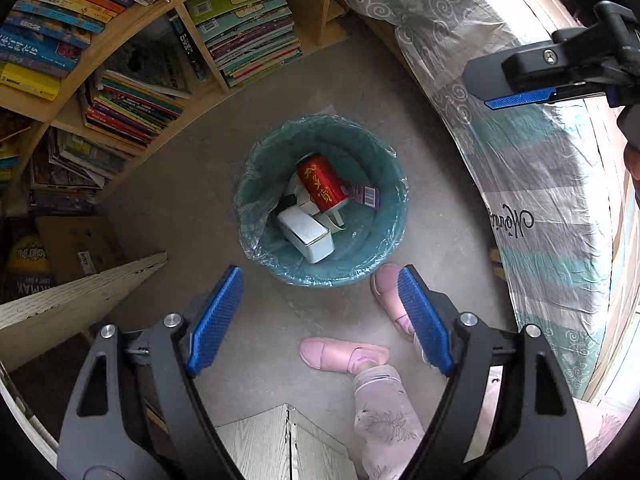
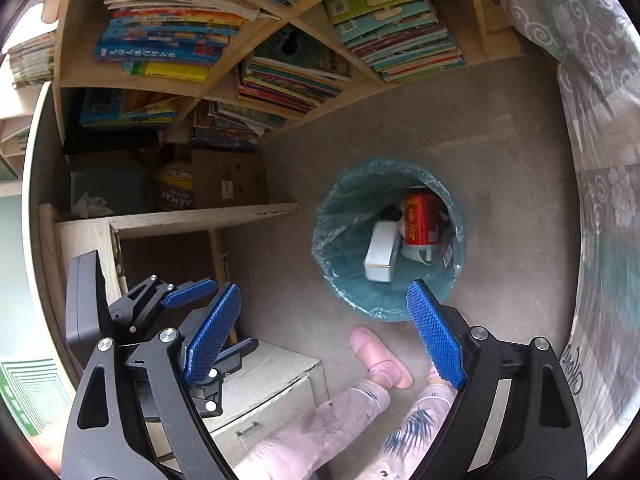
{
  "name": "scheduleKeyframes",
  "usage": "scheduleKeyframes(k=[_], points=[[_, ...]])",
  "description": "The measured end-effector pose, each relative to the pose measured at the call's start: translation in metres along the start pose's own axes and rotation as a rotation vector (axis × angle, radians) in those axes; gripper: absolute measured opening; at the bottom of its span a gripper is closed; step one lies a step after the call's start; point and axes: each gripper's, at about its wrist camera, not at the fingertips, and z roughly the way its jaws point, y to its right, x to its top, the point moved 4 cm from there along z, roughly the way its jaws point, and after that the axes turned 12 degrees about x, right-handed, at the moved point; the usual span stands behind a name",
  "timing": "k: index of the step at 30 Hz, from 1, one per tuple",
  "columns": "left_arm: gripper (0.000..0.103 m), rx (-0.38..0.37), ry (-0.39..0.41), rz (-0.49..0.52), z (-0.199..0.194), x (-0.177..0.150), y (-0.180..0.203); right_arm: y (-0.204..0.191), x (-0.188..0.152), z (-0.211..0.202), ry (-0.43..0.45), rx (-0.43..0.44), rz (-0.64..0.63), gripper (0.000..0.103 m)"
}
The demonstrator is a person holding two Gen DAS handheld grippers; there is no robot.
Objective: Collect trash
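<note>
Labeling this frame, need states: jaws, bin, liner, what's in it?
left gripper: jaws open, holding nothing
right gripper: jaws open, holding nothing
trash bin: upright on the floor, partly filled
bin liner: fitted, folded over the rim
red can: in the bin, tilted on other trash
white box: in the bin, on its side, closed

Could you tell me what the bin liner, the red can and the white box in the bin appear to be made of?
Bin liner: thin translucent plastic film, crinkled and glossy over the rim. Red can: probably metal, a smooth printed cylinder with a sheen. White box: likely matte cardboard, with folded edges and a flap seam.
</note>
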Motion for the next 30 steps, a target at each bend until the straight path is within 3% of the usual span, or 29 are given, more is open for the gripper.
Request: scheduleKeyframes(k=[5,9,13,15,19,22,26,30], points=[[0.077,0.012,0.025,-0.036,-0.025,-0.003,-0.005,-0.015,-0.005,-0.02,0.006,-0.008,-0.027,0.085],[0.087,0.035,0.071,-0.082,-0.061,-0.007,-0.013,-0.043,-0.011,-0.045,0.012,-0.032,-0.1,0.085],[0.089,0.059,0.13,-0.141,-0.111,-0.015,-0.022,-0.087,-0.019,-0.073,0.03,-0.099,-0.249,0.088],[0.096,0.085,0.155,-0.172,-0.133,-0.019,-0.028,-0.111,-0.023,-0.085,0.035,-0.13,-0.329,0.089],[0.096,0.126,0.214,-0.252,-0.187,-0.034,-0.043,-0.162,-0.031,-0.104,0.034,-0.168,-0.491,0.09],[0.096,0.117,0.23,-0.309,-0.216,-0.049,-0.053,-0.193,-0.036,-0.111,0.038,-0.186,-0.584,0.091],[0.096,0.183,0.262,-0.4,-0.254,-0.073,-0.07,-0.238,-0.039,-0.119,0.046,-0.176,-0.663,0.091],[0.096,0.218,0.265,-0.534,-0.281,-0.108,-0.092,-0.289,-0.047,-0.112,0.014,-0.193,-0.821,0.091]])
